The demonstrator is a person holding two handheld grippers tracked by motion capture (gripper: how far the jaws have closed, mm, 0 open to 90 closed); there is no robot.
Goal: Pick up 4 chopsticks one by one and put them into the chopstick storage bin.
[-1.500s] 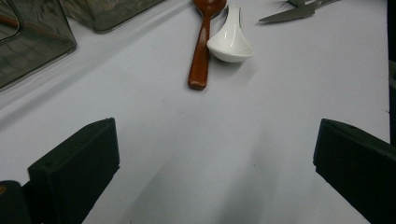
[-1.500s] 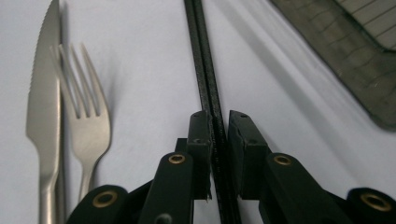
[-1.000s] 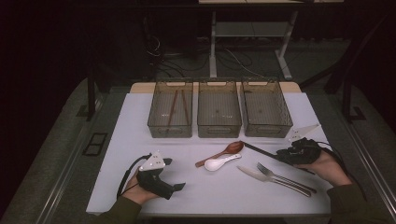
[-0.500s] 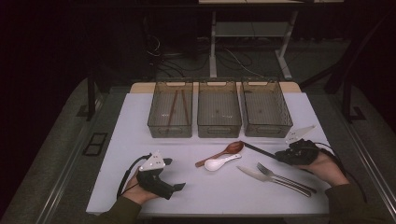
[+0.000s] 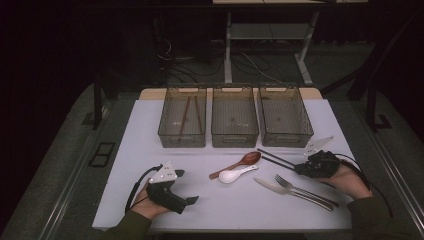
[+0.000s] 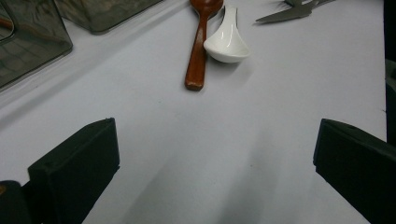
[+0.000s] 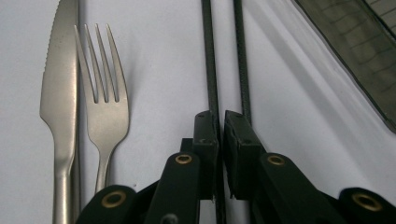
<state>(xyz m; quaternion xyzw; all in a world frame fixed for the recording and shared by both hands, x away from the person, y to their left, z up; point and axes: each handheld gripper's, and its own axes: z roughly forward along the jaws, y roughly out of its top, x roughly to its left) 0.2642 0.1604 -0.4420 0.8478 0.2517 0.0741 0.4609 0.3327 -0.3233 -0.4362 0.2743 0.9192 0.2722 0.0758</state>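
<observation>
My right gripper [image 5: 301,169] lies at the right of the white table [image 5: 125,150], jaws shut together on a black chopstick [image 7: 209,56]. A second black chopstick [image 7: 241,60] runs beside it and under the right jaw. The pair of chopsticks [image 5: 272,158] points toward the bins. My left gripper [image 5: 186,186] rests near the front left with its jaws wide open and only bare table between them [image 6: 215,172]. Ahead of it lie a brown wooden spoon [image 6: 198,51] and a white ceramic spoon [image 6: 229,39].
A steel knife [image 7: 58,93] and a fork [image 7: 105,102] lie side by side left of my right jaws. Three clear bins stand in a row at the back: the left bin [image 5: 170,137] holds brown chopsticks [image 5: 192,112], then the middle bin [image 5: 234,137] and the right bin [image 5: 285,137].
</observation>
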